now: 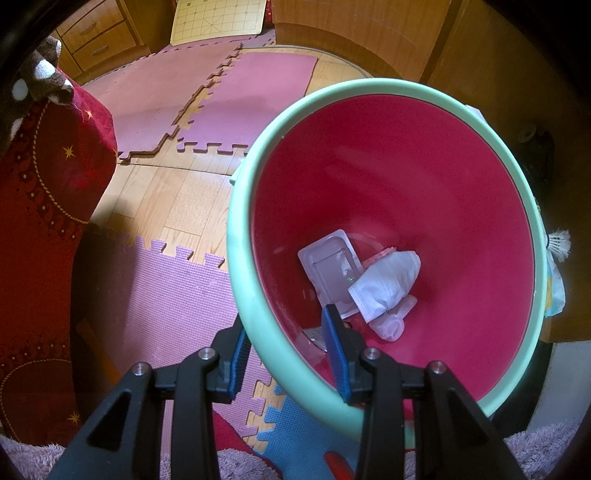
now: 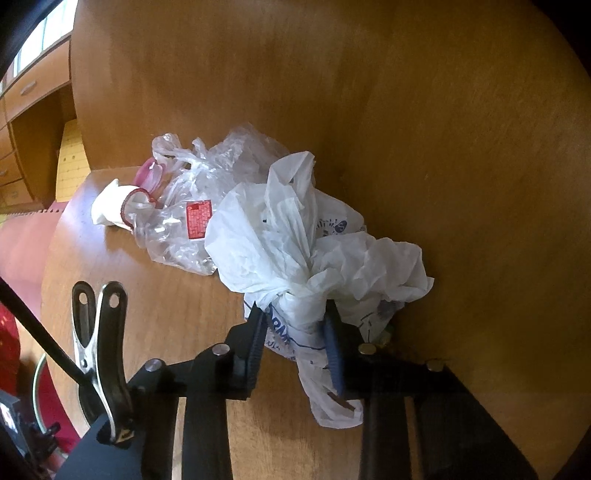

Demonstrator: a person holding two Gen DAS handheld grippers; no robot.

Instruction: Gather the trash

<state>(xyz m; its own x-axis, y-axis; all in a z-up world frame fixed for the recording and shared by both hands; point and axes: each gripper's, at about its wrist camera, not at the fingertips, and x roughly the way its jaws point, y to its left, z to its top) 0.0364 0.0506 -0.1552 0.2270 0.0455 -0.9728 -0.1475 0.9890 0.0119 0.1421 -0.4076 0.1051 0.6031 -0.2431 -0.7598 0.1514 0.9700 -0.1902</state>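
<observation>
Right tongs [image 2: 295,345] pinching crinkled white plastic bag [image 2: 295,236], smooth wooden tabletop [image 2: 177,314]

We see both fisheye views bowed at the edges, with black corners. Warm daylight falls on the floor [image 1: 173,199] ahead of the left gripper; a bright window [image 2: 44,33], perhaps overexposed, sits far left of the right one, whose foreground looks dim and soft.
</observation>
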